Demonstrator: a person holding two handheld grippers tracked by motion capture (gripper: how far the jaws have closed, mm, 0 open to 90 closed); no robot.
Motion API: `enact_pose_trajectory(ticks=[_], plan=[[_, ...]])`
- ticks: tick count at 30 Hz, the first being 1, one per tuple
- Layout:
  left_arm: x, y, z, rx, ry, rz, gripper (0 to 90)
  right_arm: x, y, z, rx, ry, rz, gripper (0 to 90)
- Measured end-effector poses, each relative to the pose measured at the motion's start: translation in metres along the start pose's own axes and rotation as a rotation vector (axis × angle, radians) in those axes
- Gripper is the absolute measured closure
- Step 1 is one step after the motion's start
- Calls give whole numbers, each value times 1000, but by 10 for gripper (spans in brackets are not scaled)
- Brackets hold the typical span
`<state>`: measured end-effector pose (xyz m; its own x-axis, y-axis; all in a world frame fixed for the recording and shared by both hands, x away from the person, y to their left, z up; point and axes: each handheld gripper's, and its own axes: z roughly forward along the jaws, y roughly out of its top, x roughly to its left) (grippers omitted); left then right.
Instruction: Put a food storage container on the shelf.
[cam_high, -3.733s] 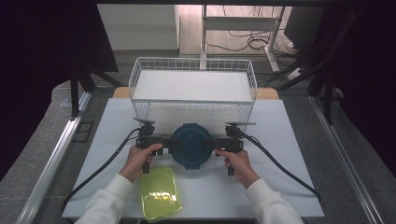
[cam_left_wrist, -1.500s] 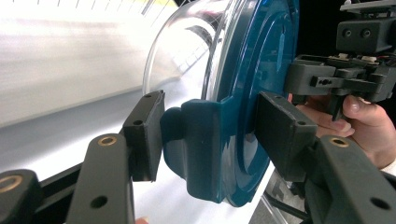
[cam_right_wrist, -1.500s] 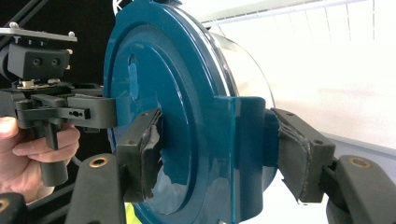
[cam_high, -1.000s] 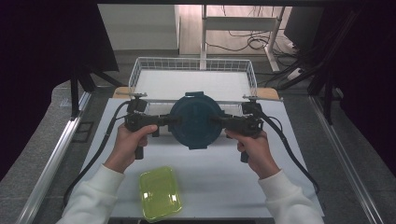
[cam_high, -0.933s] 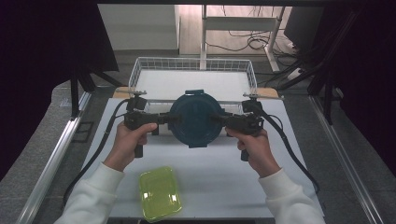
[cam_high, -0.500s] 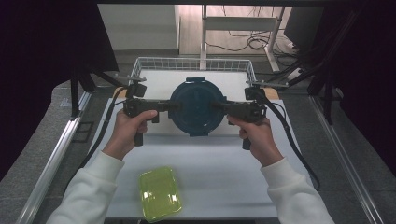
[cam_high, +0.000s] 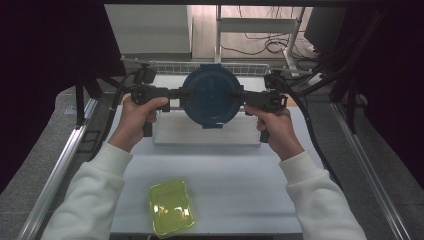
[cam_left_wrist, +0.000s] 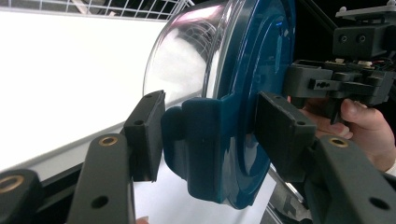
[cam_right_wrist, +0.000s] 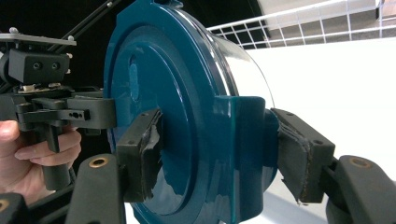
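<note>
Teal-blue plastic, round and domed with a clear underside, the container (cam_high: 211, 95) hangs in the air at the upper middle of the high view, turned on edge so its lid faces the camera. It sits above the near rim of the white wire basket (cam_high: 165, 67), clear of the worktop (cam_high: 240, 175).

On the container's left edge the left claw (cam_high: 181, 94) is clamped on a side latch tab; in the left gripper view its two black pads (cam_left_wrist: 144, 133) press the tab from either side, with the clear bowl swelling toward the upper middle of that frame. On the right edge the right claw (cam_high: 241, 96) is clamped on the opposite latch tab; in the right gripper view its worn, frayed pads (cam_right_wrist: 140, 149) squeeze the tab at the centre of the frame, lid face to the left, clear bowl to the right.

Both hands, in white sleeves, come up from the bottom corners of the high view and hold the claws level, pointing inward at each other.

A yellow-green lidded box (cam_high: 171, 207) lies flat on the worktop at the lower middle, well apart from the container.
</note>
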<state>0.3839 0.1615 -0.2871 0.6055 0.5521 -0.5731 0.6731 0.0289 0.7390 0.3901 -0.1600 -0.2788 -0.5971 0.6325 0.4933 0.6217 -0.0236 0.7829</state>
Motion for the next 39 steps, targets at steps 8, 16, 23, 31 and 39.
enact_pose_trajectory(ticks=[8, 16, 23, 31, 39], plan=[[-2, 15, 3, 0, 8, 15, 449, -5, 13, -1, -10, 7, 7, 364], [3, 28, 7, -3, 7, 17, 448, -9, 28, 4, -5, 3, 15, 364], [17, 42, 12, -4, 2, 0, 446, -14, 41, 13, 2, -6, 16, 364], [37, 54, 26, 26, 3, -22, 434, -27, 52, 27, 28, -28, 35, 364], [51, 53, 38, 56, 10, -45, 432, -46, 53, 40, 76, -28, 79, 363]])
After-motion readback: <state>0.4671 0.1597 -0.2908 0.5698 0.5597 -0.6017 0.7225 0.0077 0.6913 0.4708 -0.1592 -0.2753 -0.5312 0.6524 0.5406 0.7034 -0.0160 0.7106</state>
